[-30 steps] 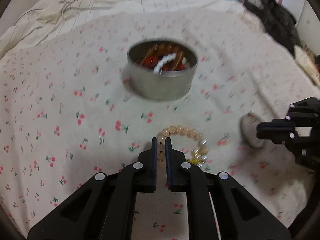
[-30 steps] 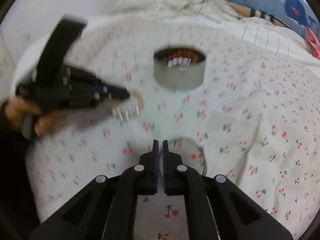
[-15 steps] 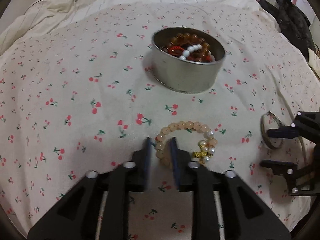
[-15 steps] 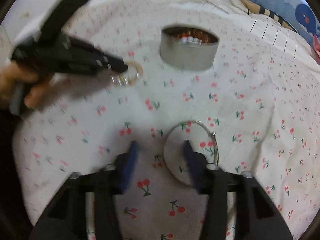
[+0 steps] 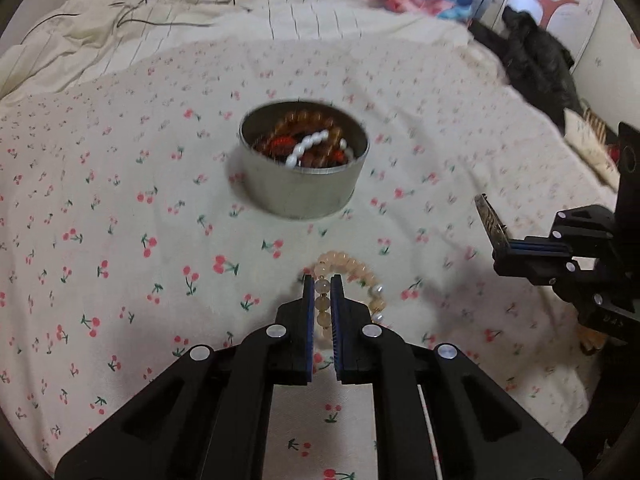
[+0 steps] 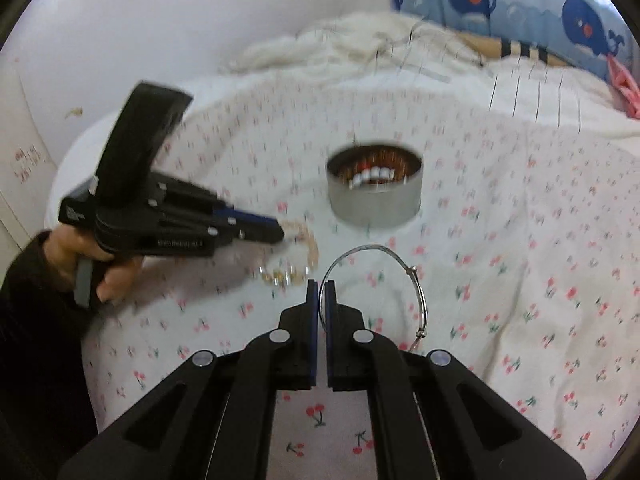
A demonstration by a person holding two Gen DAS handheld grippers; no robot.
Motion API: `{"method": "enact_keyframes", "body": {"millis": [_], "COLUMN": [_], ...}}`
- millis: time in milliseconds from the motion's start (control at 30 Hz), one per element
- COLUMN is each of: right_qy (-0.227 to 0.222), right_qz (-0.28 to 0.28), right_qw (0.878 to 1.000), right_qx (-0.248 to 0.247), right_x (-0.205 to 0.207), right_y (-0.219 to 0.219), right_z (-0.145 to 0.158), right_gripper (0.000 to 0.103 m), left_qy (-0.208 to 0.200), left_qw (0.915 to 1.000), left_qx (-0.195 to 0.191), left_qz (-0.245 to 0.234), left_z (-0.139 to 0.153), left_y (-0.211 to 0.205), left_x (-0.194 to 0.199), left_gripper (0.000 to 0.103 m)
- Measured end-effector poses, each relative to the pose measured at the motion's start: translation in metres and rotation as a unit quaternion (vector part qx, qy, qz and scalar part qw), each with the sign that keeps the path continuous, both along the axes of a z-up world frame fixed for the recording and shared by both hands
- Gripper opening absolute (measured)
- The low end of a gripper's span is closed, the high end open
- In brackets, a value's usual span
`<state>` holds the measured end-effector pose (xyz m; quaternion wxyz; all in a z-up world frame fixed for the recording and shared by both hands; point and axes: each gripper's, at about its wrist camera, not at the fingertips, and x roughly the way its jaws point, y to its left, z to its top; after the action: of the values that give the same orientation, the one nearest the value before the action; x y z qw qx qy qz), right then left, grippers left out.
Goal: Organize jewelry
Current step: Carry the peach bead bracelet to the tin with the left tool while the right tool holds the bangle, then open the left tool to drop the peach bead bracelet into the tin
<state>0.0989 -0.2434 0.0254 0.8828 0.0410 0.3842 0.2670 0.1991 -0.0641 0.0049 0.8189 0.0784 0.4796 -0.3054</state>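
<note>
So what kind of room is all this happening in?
Most likely a bedroom: the work is done on a bed with a cherry-print sheet, a rumpled quilt behind it, and whale-print bedding by the wall.

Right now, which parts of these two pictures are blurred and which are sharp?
Left wrist view: tin slightly smeared, beaded bracelet fairly sharp. Right wrist view: left gripper and cherry-print sheet motion-blurred, silver bangle crisp.

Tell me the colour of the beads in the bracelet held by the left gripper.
Pale peach beaded bracelet, seen best in the left wrist view.
</note>
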Motion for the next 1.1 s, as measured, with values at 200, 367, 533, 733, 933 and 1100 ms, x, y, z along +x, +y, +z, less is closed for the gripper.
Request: {"method": "enact_keyframes", "body": {"millis": [200,367,533,733,933,1100], "right_qy": [-0.01,-0.013,-0.011,-0.011,-0.009,-0.011], "right_qz": [-0.025,-0.034,-0.034,-0.041,-0.048,-0.048], "right_qw": [1.0,0.999,0.999,0.999,0.999,0.999], "right_qx": [-0.005,-0.013,-0.013,-0.006,-0.006,-0.007], "right_x": [0.001,0.003,0.006,0.007,0.009,0.008], "right_y": [-0.006,-0.005,-0.002,-0.005,-0.009,-0.008], "right_z": [0.003,0.001,-0.001,0.001,0.002,0.003], "right_gripper": [0.004,0.004,0.004,0.004,0.004,0.004], "left_qy": [-0.029,-0.058,-0.073,-0.083,-0.104,-0.097], "left_qw": [0.9991,0.9971,0.9959,0.9949,0.9927,0.9935], "left_qx": [-0.03,-0.04,-0.041,-0.046,-0.046,-0.054], "left_qz": [-0.004,-0.027,-0.035,-0.034,-0.039,-0.026], "left_z": [0.015,0.028,0.044,0.064,0.087,0.088], "left_y": [0.001,-0.003,-0.011,-0.023,-0.048,-0.06], "left_x": [-0.007,-0.016,-0.021,-0.014,0.007,0.032], "left_gripper": [0.007,0.007,0.007,0.007,0.007,0.007]}}
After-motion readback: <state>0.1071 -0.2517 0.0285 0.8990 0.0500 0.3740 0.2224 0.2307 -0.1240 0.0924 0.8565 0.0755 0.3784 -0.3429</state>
